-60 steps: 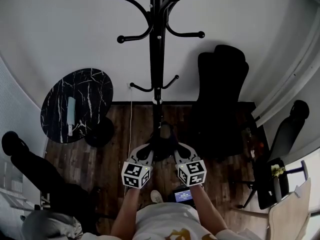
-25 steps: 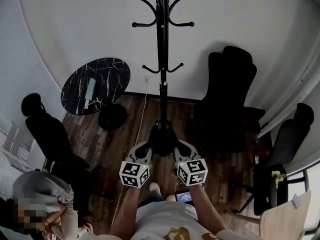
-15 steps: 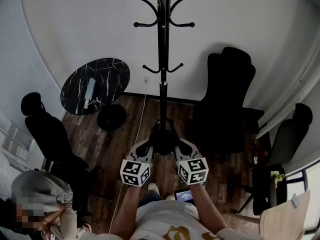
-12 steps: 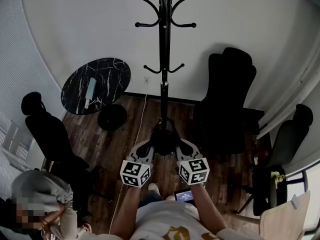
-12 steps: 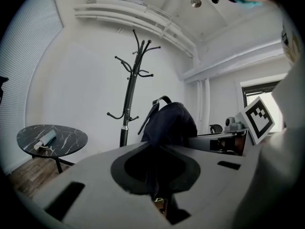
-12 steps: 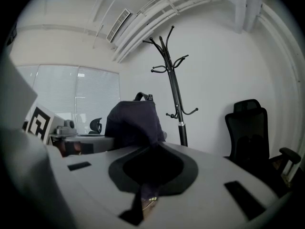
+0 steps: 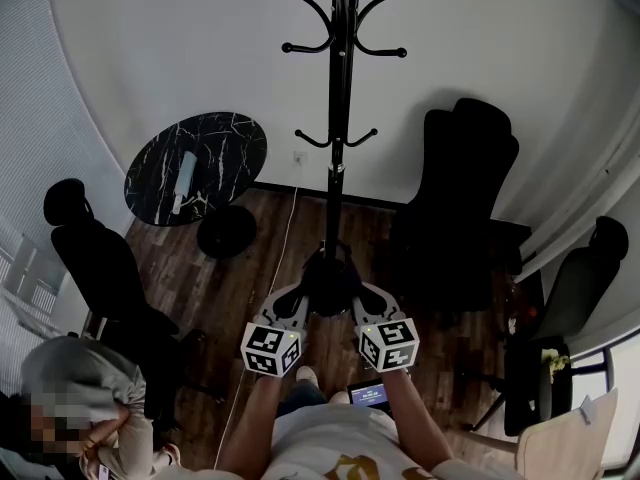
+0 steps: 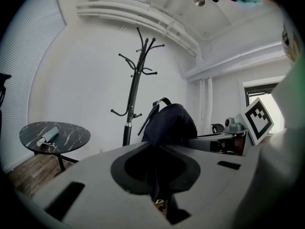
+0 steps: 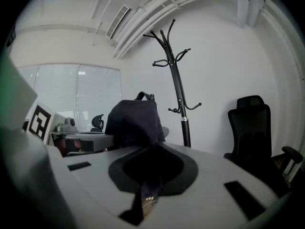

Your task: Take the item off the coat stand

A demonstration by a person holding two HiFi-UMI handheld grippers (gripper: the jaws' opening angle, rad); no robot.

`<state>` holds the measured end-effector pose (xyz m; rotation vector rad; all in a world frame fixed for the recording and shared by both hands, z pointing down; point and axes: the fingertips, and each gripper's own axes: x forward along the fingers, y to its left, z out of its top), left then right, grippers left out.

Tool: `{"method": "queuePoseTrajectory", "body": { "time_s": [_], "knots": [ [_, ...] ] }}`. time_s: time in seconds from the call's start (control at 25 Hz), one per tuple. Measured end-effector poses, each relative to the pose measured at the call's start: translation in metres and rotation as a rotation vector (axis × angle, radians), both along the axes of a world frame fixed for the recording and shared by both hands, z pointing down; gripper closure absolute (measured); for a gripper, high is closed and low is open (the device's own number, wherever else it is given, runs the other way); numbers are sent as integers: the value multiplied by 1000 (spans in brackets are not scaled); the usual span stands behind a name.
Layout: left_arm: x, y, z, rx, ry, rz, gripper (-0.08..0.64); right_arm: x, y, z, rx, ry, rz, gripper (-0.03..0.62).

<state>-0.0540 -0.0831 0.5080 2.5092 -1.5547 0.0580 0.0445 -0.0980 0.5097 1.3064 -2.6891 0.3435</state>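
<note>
So the dark bag (image 7: 328, 280) is off the coat stand (image 7: 338, 118) already, hanging out in front of the stand's base, on the side toward the person. It's pinched from both sides: the left gripper (image 7: 296, 303) is clamped down narrow on a fold of its fabric, and the right gripper (image 7: 362, 303) is doing the same. The bag sits upright between them, carry loop on top, dead centre, so I'd say neither hand is nearer than the other. The stand's hooks all look bare. Count-wise it's one bag, one stand and two grippers, plus one round marble table (image 7: 195, 168) left of the stand and three black office chairs (image 7: 455, 208) around it. Looks to me like the lift-off is basically done.
</note>
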Motion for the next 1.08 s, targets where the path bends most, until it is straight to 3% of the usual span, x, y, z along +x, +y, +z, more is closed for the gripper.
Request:
{"method": "queuePoseTrajectory", "body": {
  "time_s": [0.56,1.08],
  "knots": [
    [-1,2,-4,30,48,14,529,-3,4,-3,6,-15,-21,568],
    [5,6,-4,14,49,25,529,3,8,-3,4,-23,-13,568]
  ]
}}
